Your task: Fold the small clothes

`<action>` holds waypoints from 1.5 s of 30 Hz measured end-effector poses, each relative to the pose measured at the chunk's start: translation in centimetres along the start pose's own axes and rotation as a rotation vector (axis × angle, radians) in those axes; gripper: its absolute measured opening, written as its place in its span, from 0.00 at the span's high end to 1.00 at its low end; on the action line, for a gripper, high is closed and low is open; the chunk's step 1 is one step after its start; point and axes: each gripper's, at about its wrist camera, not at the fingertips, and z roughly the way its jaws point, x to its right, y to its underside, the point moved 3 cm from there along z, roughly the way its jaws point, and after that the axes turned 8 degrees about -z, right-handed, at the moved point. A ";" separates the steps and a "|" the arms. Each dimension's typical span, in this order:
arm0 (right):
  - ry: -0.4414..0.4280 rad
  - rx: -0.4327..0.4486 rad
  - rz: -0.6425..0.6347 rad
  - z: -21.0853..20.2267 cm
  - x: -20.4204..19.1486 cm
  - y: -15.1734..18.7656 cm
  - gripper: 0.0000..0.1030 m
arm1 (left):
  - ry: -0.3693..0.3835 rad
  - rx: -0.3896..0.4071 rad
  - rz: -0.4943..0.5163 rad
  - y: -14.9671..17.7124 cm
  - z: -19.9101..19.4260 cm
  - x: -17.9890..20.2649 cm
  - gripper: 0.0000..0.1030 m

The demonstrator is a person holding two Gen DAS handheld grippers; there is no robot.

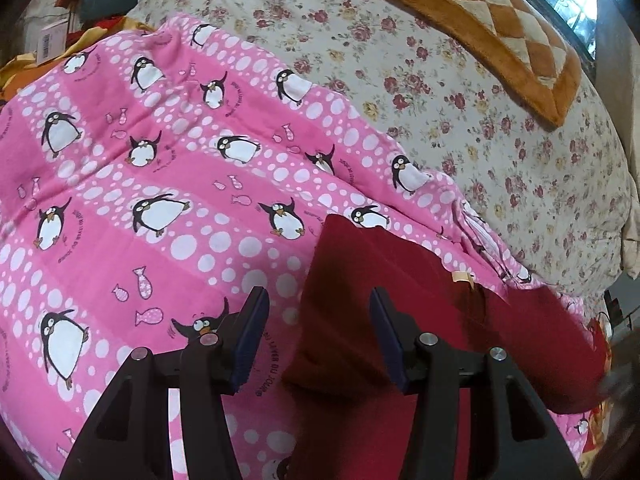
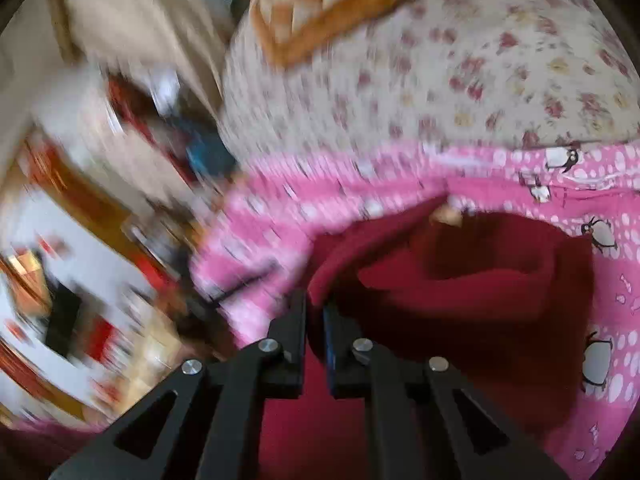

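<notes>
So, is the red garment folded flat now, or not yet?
Not yet. The red garment lies bunched on the pink penguin blanket, one edge lifted and pinched in the right gripper.

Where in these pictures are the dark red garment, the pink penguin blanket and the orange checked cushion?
dark red garment point(image 1: 360, 280), left wrist view, on its flat upper panel.
pink penguin blanket point(image 1: 160, 160), left wrist view, on a pink band between penguins.
orange checked cushion point(image 1: 492, 28), left wrist view, on its checked middle.
</notes>
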 end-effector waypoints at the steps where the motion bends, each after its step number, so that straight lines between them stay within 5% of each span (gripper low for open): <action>1: 0.024 -0.038 -0.012 1.6 -0.3 1.1 0.87 | 0.004 -0.004 0.004 0.0 0.0 0.1 0.69; 3: 0.036 -0.107 0.007 4.3 -0.1 3.4 0.71 | 0.018 -0.014 0.015 0.1 0.1 0.4 0.69; 8: 0.088 -0.185 0.009 6.4 0.3 7.0 0.63 | 0.045 -0.013 0.039 0.3 -0.2 1.1 0.69; 15: 0.126 -0.092 0.000 5.0 -0.1 5.7 0.41 | 0.078 -0.040 0.110 1.4 -0.1 2.8 0.69; 19: 0.180 -0.048 -0.009 7.1 0.1 4.9 0.40 | 0.090 -0.048 0.129 1.6 -0.1 3.1 0.69; 25: 0.123 -0.118 -0.179 9.8 -4.4 7.2 0.38 | 0.135 -0.082 0.078 1.1 -0.1 2.3 0.69; 30: 0.155 -0.195 -0.328 10.2 -7.1 10.0 0.35 | 0.159 -0.113 0.087 2.1 -0.6 2.4 0.69; 34: 0.138 -0.234 -0.288 9.9 -7.3 11.5 0.35 | 0.193 -0.145 0.084 3.1 -1.5 2.6 0.69; 45: 0.193 -0.113 -0.082 1.3 -4.4 12.8 0.32 | -0.046 -0.264 0.248 10.7 -1.5 2.1 0.69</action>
